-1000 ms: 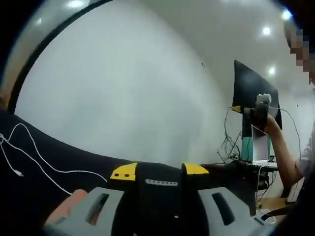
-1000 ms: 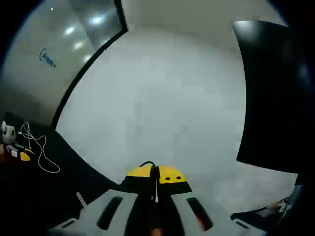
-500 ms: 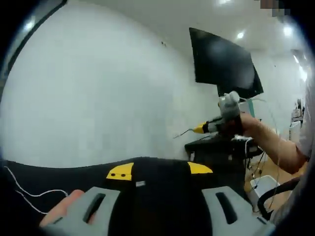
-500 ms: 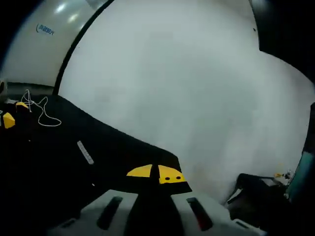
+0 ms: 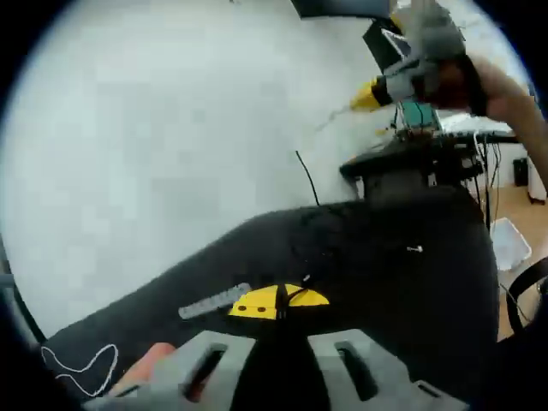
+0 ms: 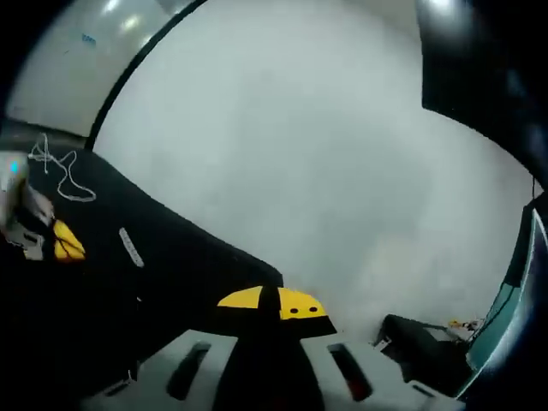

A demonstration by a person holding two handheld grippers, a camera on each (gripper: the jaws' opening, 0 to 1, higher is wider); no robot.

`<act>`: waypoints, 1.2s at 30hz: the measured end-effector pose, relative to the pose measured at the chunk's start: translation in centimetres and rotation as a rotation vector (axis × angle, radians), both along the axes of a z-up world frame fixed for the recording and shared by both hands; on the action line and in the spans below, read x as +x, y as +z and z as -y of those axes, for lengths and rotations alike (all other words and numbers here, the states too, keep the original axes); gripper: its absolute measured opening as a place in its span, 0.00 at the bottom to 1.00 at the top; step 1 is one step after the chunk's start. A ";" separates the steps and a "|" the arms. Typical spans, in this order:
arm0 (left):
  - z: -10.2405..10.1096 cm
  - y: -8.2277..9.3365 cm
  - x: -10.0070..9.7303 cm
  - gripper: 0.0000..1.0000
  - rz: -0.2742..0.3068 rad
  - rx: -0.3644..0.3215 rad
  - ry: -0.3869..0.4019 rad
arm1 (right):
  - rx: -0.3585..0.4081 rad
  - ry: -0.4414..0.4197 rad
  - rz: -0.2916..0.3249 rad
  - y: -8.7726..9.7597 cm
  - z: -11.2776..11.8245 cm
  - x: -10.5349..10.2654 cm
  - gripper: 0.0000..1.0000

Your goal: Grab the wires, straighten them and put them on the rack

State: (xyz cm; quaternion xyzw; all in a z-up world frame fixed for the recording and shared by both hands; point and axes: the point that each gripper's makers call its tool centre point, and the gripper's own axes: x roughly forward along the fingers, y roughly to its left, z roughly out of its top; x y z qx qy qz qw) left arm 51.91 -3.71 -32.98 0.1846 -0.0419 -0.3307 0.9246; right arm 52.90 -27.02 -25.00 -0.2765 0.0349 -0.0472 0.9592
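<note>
My left gripper (image 5: 278, 301) is low over the black table (image 5: 394, 291), its yellow tips pressed together. A thin dark wire (image 5: 306, 180) rises beyond the table edge toward my right gripper (image 5: 370, 92), held up by a hand at the top right. A faint pale thread trails from that gripper's yellow tip. In the right gripper view my right gripper (image 6: 278, 301) is shut, and the strand between its tips is too thin to make out. My left gripper (image 6: 64, 244) shows blurred at the far left there. A loose white wire (image 5: 81, 368) (image 6: 60, 171) lies coiled on the table.
A short grey strip (image 5: 214, 301) (image 6: 130, 247) lies flat on the black table (image 6: 180, 257). A plain white wall stands behind. A dark screen (image 6: 479, 77) hangs at the right. Beyond the table end is a desk with tangled cables (image 5: 428, 154).
My left gripper has shut; it was open in both earlier frames. Its view has tipped down toward the table. The right gripper stays shut and now appears higher in the left gripper view.
</note>
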 end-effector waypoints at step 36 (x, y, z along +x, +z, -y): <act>-16.1 15.0 -2.1 0.00 0.210 -0.195 0.202 | -0.287 0.968 -0.091 -4.0 -27.5 -1.9 0.01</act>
